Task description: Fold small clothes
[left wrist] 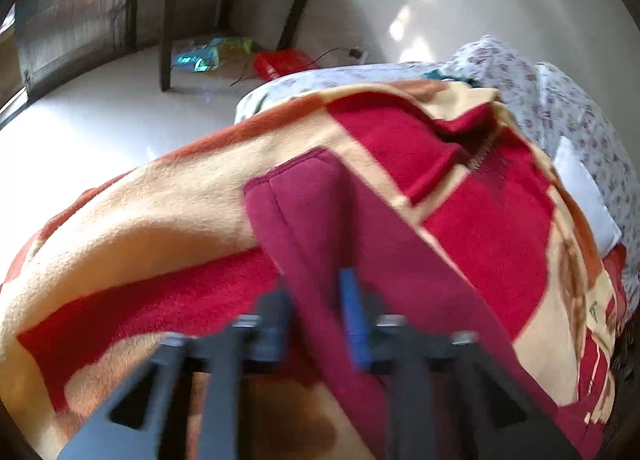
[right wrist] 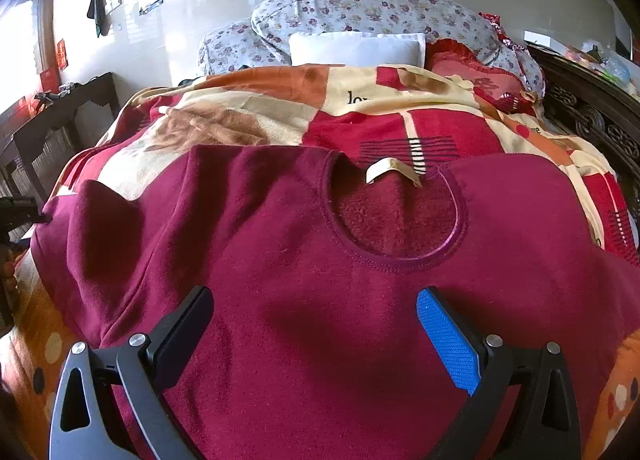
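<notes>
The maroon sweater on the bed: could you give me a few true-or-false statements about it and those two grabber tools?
1. The left gripper is closed on the maroon sweater. True.
2. The right gripper is clamped shut. False: its jaws stand wide open above the sweater.
3. The sweater lies on a plain white sheet. False: on a red and cream blanket.
4. A white pillow sits beyond the blanket. True.

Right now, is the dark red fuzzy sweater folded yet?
Not yet. The dark red fleece sweater already lies spread flat, neckline up, on the red and cream blanket. The left gripper is shut on its sleeve; the right gripper hovers open. All folds remain.
</notes>
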